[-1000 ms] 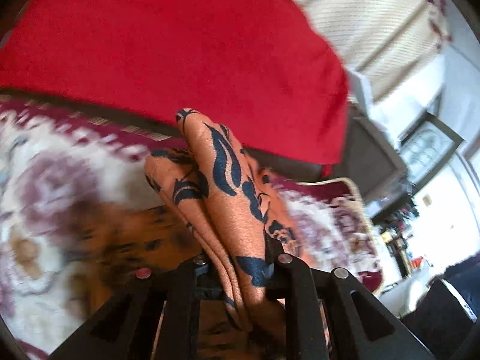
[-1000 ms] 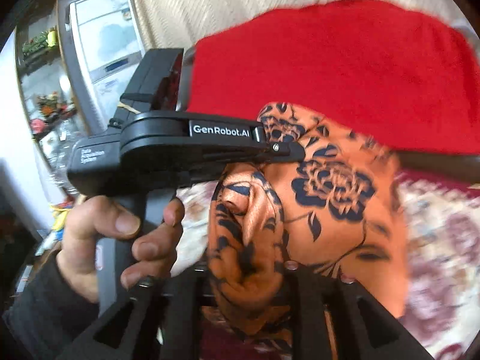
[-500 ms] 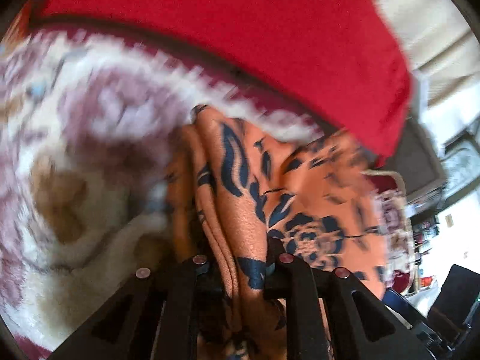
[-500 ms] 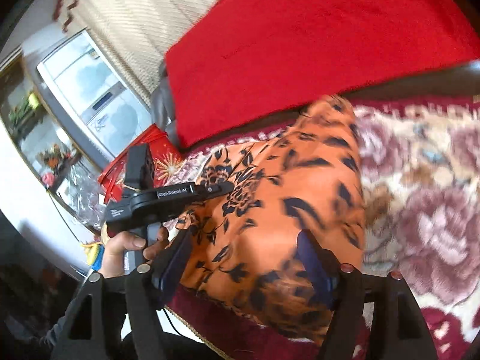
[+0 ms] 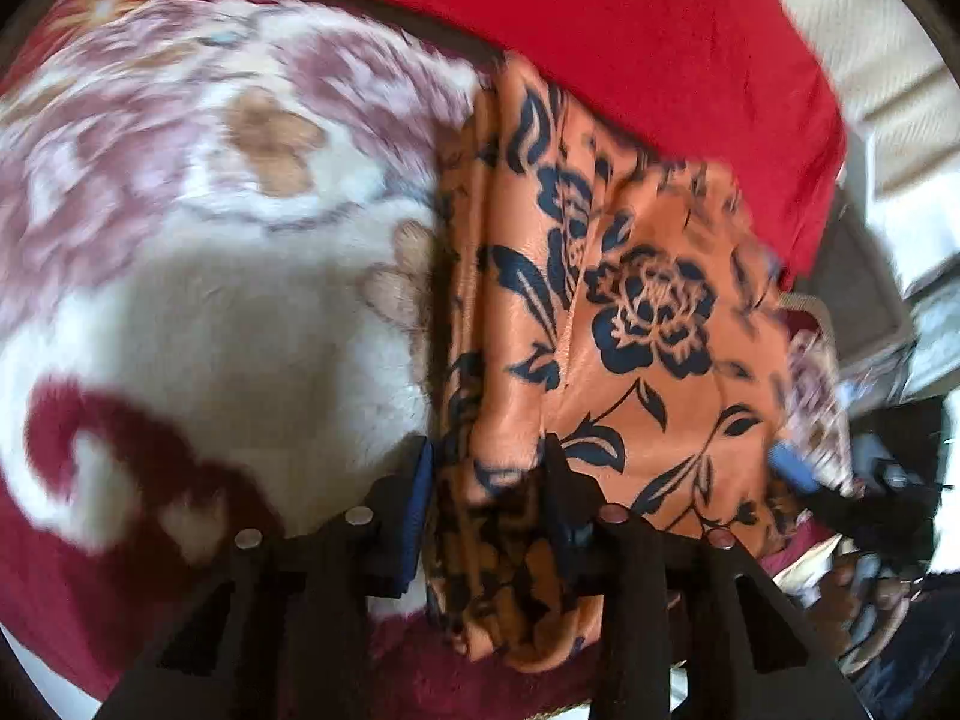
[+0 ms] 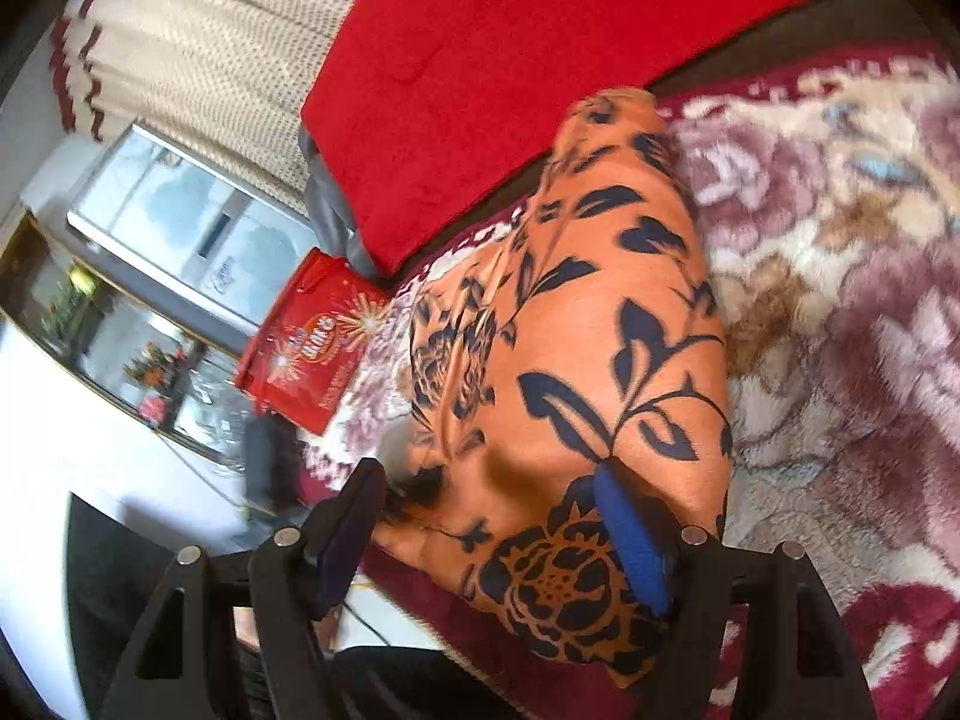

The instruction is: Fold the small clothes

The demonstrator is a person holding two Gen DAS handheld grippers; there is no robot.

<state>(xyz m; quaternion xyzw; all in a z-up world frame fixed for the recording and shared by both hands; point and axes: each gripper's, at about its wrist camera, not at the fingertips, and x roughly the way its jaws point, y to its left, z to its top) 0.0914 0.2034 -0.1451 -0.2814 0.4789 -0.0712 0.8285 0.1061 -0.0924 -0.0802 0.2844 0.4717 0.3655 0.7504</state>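
An orange cloth with dark blue flowers [image 5: 630, 312] lies folded on the floral blanket [image 5: 198, 276]. It also shows in the right wrist view [image 6: 600, 360]. My left gripper [image 5: 486, 456] is open, its jaws standing apart around the cloth's near left edge. My right gripper [image 6: 492, 492] is open wide over the cloth's near end, its blue-padded right finger [image 6: 630, 528] resting on the fabric. In the left wrist view the right gripper's blue tip [image 5: 792, 474] shows at the cloth's right side.
A red blanket [image 5: 600, 30] lies along the far side of the bed, also in the right wrist view [image 6: 510, 60]. A red printed bag [image 6: 306, 342] lies left of the cloth. Cream curtains [image 6: 198, 48] and a glass cabinet [image 6: 180, 222] stand behind.
Both grippers lowered the cloth onto the blanket. The right gripper opened about half a second ago, the left gripper has opened since then. The cloth now lies flat.
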